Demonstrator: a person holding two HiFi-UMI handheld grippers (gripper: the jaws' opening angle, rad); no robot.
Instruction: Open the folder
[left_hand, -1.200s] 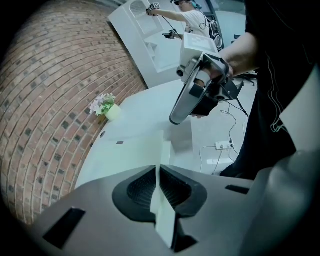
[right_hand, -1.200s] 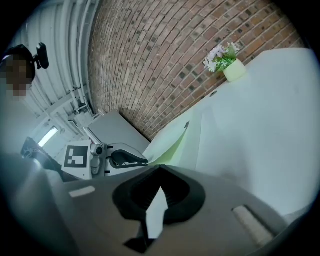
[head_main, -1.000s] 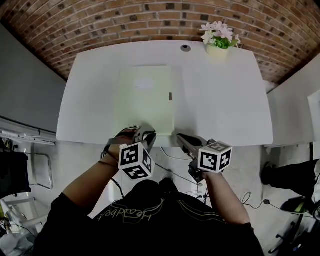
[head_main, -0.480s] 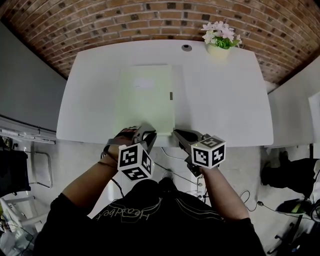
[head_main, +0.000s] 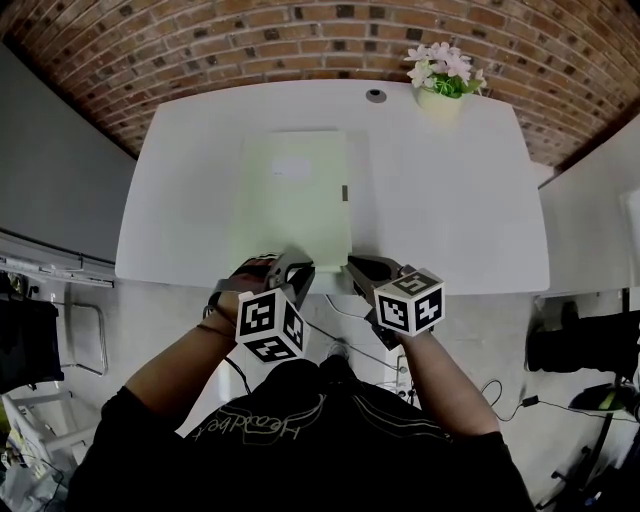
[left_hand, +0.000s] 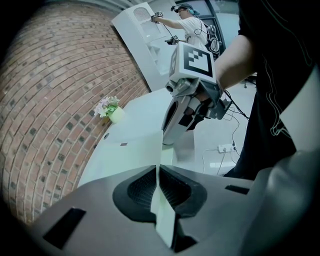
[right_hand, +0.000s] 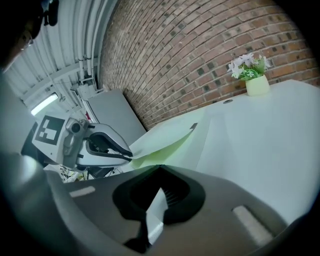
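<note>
The pale green folder (head_main: 290, 195) lay flat on the white tabletop (head_main: 450, 200), left of the flower pot (head_main: 437, 100) and nearer the person. At its edge farthest from the pot, the left gripper (head_main: 284, 263) was clenched on the cover, holding it slightly raised. The right gripper (head_main: 358, 271) pinched a thin leaf just beside, probably the lower one, to keep it down. The gap showed only green inside, and no papers could be made out. The pot held pale flowers (head_main: 440, 68).
</note>
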